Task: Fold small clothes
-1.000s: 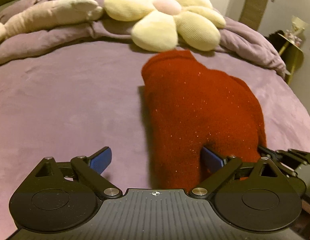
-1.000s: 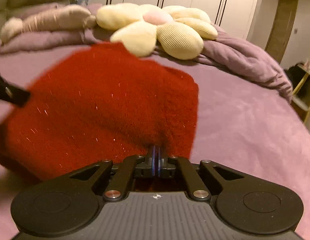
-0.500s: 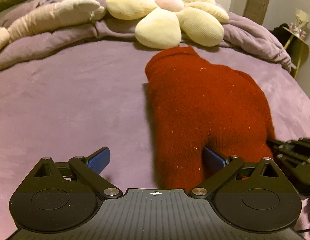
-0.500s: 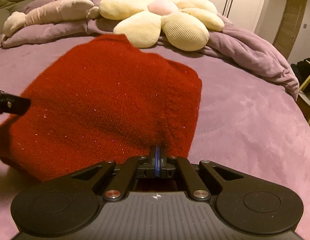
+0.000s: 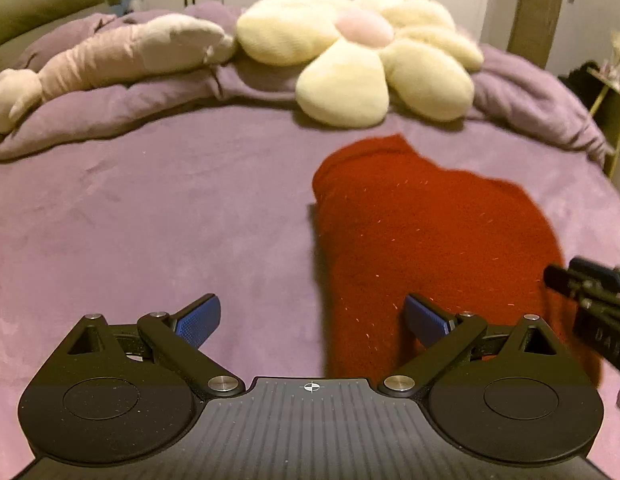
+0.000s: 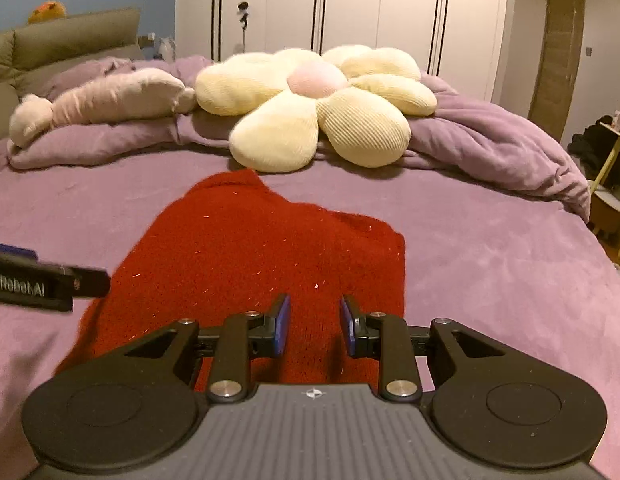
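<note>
Sweater [image 6: 262, 256]: red knit, folded, flat on the purple bed [image 6: 489, 248]; long axis runs from the claws toward the flower cushion [image 6: 317, 108], narrow end pointing at it.
Right claw [image 6: 314, 322]: jaws have just been opening, now parted over the sweater's near edge, gripping nothing.
Left claw [image 5: 311, 318]: spread wide, released; the sweater's near left corner lies between its pads.
Behind: rumpled purple blanket [image 6: 489, 140].
</note>
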Tool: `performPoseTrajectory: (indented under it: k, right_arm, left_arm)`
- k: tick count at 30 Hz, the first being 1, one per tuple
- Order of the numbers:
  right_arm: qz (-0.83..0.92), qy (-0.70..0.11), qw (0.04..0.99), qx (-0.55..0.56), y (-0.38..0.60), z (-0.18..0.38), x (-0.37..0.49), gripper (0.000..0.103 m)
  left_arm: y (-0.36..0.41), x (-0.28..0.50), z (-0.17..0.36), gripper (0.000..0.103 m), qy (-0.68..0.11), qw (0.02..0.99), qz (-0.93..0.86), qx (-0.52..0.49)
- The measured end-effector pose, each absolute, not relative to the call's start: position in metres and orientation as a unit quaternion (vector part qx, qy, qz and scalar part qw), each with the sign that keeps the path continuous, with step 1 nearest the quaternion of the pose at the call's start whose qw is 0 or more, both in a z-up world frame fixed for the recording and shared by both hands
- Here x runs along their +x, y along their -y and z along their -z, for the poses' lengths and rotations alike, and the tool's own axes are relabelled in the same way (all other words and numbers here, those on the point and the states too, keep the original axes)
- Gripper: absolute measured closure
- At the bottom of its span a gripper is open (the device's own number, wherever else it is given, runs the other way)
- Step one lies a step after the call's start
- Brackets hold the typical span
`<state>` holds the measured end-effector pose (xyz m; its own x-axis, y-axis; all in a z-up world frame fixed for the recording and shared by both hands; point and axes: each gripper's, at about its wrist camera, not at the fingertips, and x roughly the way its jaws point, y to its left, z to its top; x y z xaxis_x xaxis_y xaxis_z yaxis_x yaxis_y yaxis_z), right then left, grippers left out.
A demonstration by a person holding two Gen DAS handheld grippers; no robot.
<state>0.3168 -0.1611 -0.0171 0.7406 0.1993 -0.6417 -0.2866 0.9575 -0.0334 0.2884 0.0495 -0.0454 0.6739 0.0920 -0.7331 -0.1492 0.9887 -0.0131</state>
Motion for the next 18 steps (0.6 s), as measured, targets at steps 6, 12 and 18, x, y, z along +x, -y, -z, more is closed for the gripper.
performPoseTrajectory:
  k: [6,12,18]
  right_arm:
    - [-0.120,-0.351,0.919,-0.133,0.149,0.049,0.345,0.077]
    - [-0.117,-0.363,0.913,-0.146,0.156,0.074,0.358,0.078]
    - [-0.104,-0.355,0.911,-0.184,0.147,0.061,0.346,0.068]
  left_arm:
    - [-0.048,0.312,0.061,0.001,-0.411,0.909,-0.062,-0.019]
    - [-0.043,0.321,0.070,0.000,-0.410,0.910,-0.061,-0.022]
    - [-0.051,0.309,0.058,0.000,-0.419,0.904,-0.076,-0.042]
